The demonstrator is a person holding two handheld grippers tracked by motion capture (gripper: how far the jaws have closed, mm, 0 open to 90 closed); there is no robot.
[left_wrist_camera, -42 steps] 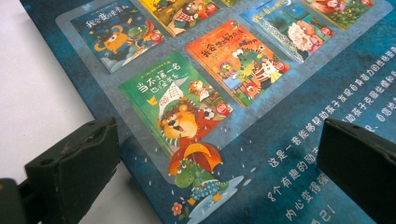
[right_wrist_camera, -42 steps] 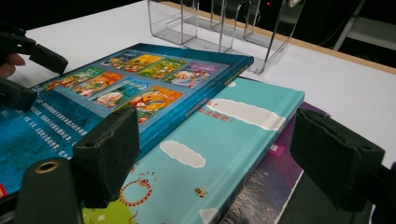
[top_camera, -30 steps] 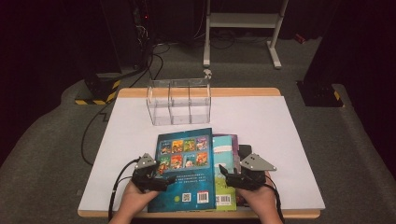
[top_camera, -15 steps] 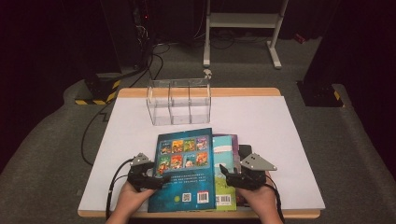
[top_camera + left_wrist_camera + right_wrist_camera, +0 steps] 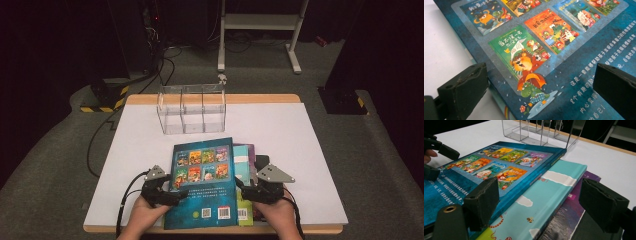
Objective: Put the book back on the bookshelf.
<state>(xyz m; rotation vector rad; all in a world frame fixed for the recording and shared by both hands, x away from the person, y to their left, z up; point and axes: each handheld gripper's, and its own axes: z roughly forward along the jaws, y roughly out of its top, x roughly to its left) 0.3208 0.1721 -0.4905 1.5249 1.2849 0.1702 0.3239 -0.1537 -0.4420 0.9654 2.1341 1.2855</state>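
Note:
A dark blue picture book (image 5: 202,182) lies back cover up on top of a stack at the table's near edge. Under it are a teal book (image 5: 242,160), a purple book (image 5: 251,148) and a black one (image 5: 262,161). My left gripper (image 5: 172,192) is open at the blue book's left edge. In the left gripper view its jaws stand wide apart, one over the white table and one over the cover (image 5: 534,50). My right gripper (image 5: 243,190) is open at the stack's right side; the blue book's right edge (image 5: 534,180) and the teal book (image 5: 549,192) lie between its jaws.
A clear acrylic organizer (image 5: 192,107) with three compartments stands at the back of the white table top (image 5: 300,145). Cables trail off the left side to the floor. A white metal stand (image 5: 260,22) is beyond the table.
My left gripper has shifted slightly left and toward me along the blue book's left edge. The right gripper and the books have hardly moved.

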